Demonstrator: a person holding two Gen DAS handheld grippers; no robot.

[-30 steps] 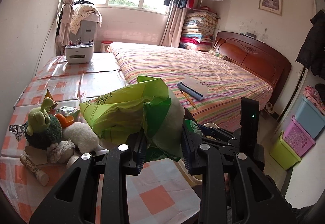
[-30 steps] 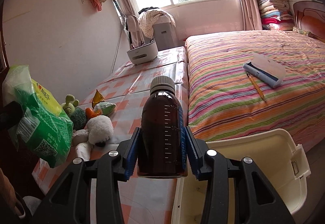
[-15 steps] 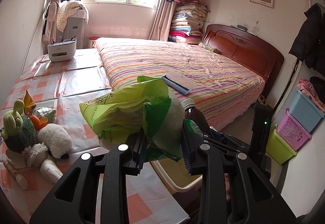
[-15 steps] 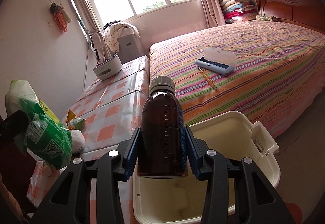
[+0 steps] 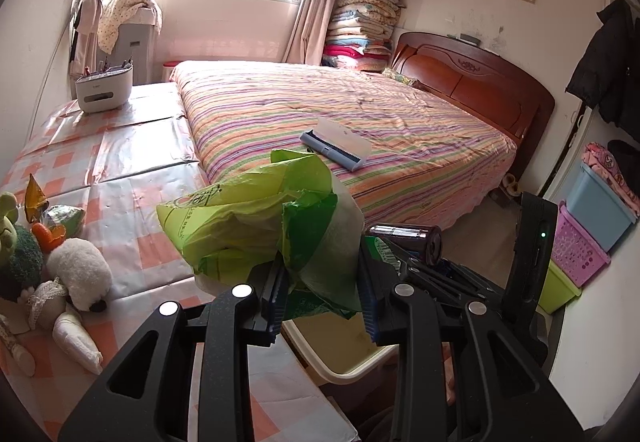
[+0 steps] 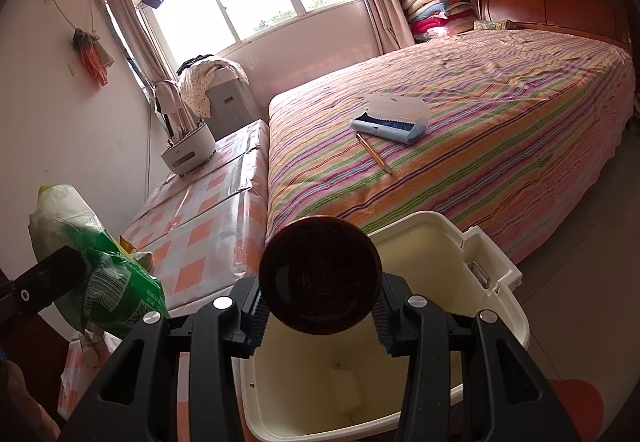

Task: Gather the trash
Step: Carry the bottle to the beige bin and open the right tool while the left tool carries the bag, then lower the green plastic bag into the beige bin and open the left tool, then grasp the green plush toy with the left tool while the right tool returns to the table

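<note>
One crumpled green bag (image 5: pixel 264 230) sits pinched between the left gripper (image 5: pixel 322 298) pads, one brown bottle (image 6: pixel 320 276) is clamped base-first between the right gripper (image 6: pixel 320 316) pads above the single cream bin (image 6: pixel 496 294), whose open mouth lies at 6 o'clock, with the table (image 6: pixel 208 226) edge at 9.

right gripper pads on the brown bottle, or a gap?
Touching. The right wrist view shows the brown bottle tipped base-first toward the camera, both blue pads of the right gripper pressed against its sides above the bin.
</note>
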